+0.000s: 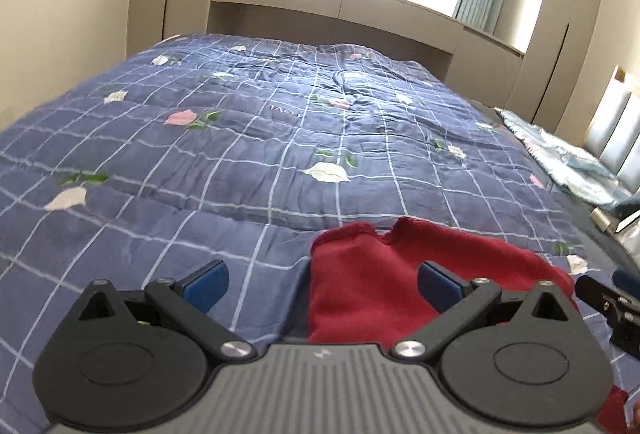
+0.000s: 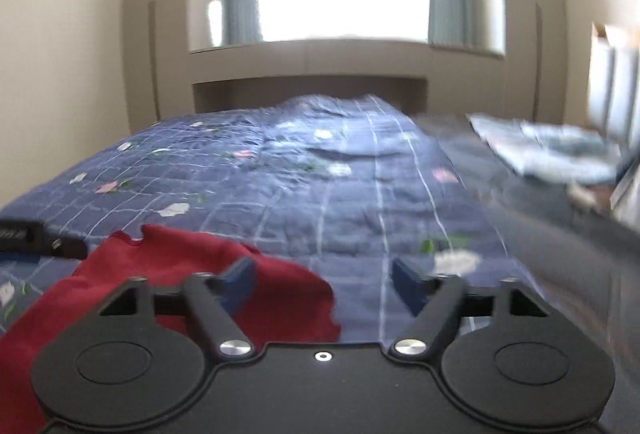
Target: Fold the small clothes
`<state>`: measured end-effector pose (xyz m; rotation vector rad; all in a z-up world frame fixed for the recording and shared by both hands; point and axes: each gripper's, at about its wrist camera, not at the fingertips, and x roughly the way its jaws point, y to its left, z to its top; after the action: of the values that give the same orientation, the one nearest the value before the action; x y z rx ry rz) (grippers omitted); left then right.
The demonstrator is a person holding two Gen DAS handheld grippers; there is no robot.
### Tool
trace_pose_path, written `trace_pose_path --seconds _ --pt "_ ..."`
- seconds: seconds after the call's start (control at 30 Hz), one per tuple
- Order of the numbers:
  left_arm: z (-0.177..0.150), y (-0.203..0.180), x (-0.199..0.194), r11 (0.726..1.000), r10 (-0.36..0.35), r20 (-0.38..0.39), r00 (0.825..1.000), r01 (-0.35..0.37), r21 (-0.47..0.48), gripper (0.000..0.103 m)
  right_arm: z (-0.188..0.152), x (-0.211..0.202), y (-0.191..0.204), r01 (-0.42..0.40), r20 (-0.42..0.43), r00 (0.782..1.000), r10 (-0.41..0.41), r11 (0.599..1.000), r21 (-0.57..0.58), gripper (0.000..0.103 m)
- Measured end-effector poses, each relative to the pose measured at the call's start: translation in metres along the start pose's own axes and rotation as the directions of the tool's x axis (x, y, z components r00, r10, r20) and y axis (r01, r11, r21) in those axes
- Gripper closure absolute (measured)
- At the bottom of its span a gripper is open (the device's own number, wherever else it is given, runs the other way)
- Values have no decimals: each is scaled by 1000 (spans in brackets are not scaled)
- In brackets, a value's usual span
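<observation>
While the small dark-red knit garment (image 1: 384, 274) lies loosely bunched on the blue checked floral quilt (image 1: 240, 137) of the bed, folding looks barely begun. Both the left tongs (image 1: 322, 284) and right tongs (image 2: 324, 284) stand wide, gripping nothing.

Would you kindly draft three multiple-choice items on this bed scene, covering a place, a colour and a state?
1. The red garment lies on:
A. a blue checked quilt
B. a wooden floor
C. a chair

2. The pads on the left gripper's fingers are:
A. yellow
B. blue
C. white

3. The right gripper is:
A. shut on the garment
B. shut on nothing
C. open

Key: 1 A, the blue checked quilt surrounds the cloth; 2 B, both pads show blue; 3 C, its fingers stand wide apart, gripping nothing.
</observation>
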<state>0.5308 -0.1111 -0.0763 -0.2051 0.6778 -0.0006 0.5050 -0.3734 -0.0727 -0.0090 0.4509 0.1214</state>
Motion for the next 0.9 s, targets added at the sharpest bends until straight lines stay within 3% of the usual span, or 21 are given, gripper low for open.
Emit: trace_pose_path --seconds 0.1,0.2,0.4,0.53,0.9 --pt "-4 -11 15 999 25 -20 999 -25 25 0 -1 12 17 -33 -21 999 30 994 -106 16" --pt "-12 -18 29 995 81 -57 995 -77 70 0 -10 25 23 1 -26 1000 -4 990 -143 16" --pt "-17 -14 38 997 73 -77 994 -69 45 0 -22 43 0 73 -78 994 -74 997 -9 16" --pt "-18 -15 41 996 78 -82 994 -74 51 0 -28 53 -19 41 -132 991 -28 994 99 14" --pt "-19 -13 42 997 68 -78 995 -65 38 0 -30 52 -18 59 -132 990 -45 993 104 5"
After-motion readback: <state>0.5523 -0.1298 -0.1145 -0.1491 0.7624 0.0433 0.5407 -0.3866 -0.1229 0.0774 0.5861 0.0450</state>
